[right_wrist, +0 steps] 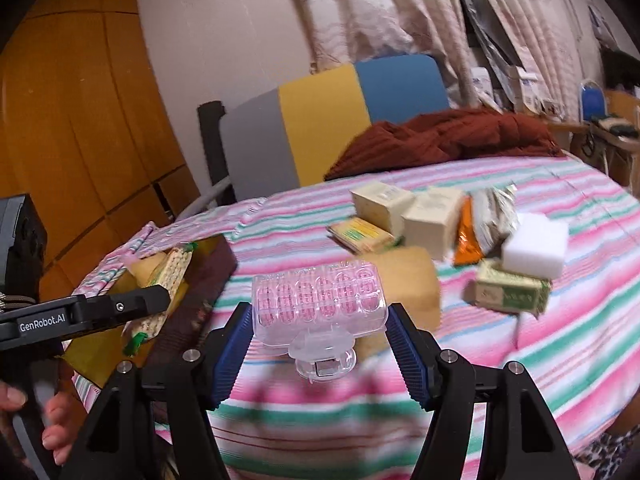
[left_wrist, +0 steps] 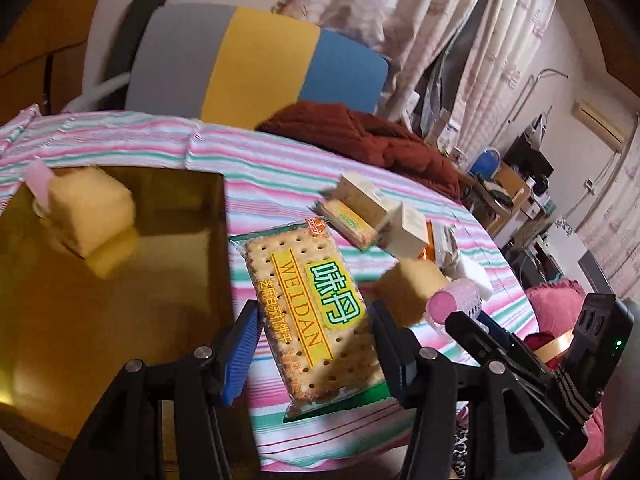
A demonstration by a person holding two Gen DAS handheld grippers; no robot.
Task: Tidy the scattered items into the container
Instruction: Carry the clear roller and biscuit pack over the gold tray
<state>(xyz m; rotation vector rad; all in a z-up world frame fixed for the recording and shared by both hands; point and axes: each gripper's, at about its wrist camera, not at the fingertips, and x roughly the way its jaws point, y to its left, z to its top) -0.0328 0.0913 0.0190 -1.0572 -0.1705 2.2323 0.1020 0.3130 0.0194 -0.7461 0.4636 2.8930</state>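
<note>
Left claw (left_wrist: 310,344) first: it's clamped on the cracker pack (left_wrist: 306,312), blue pads pressing both long edges. The pack sits right between the fingers, its long axis running away from the camera, printed face up, far end tipped slightly to the left. Looks like it's held in the air over the striped bedspread (left_wrist: 280,168), just right of the golden container (left_wrist: 120,280). Inside that container, toward its far left corner, there's a yellowish sponge block (left_wrist: 90,214) with a pink thing (left_wrist: 38,180) next to it, too blurry to call.

Moving right, the leftover pile (left_wrist: 384,216) is out on the bed: a few cream boxes, a flat snack pack, a tan sponge (right_wrist: 404,280), an orange packet, a green box (right_wrist: 508,292) with a white foam block (right_wrist: 534,246) on top.

Right claw (right_wrist: 318,338): gripping a clear plastic case with pink pieces inside (right_wrist: 320,300). The case spans the gap crosswise, long axis left to right, its clip tab pointing back at the camera. It's above the bedspread, in front of the tan sponge.
</note>
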